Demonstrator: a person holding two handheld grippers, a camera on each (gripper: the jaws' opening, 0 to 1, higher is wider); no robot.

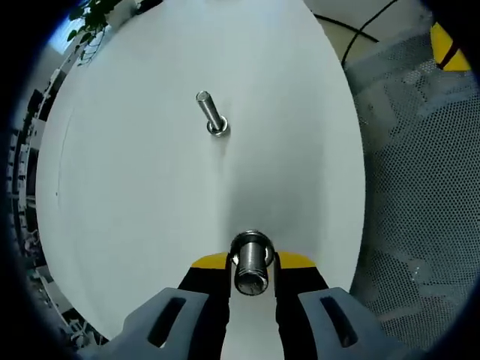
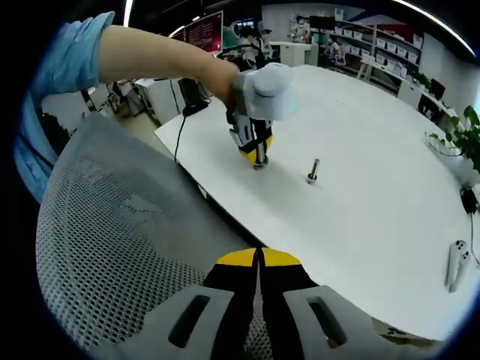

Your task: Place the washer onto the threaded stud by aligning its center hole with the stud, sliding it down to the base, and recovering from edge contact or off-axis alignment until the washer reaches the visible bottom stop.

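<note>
Steel bolt (image 1: 251,264) sits clamped in the left tool (image 1: 251,279) above the white worktop (image 1: 135,225); right tool (image 2: 259,281) jaws are pressed together, holding nothing.

Light was bright and even overhead, ceiling strips glowed in the right gripper view. The white table (image 1: 150,225) glared softly, shadows stayed faint. Fisheye bending warped the edges, and detail there went blurry.
</note>
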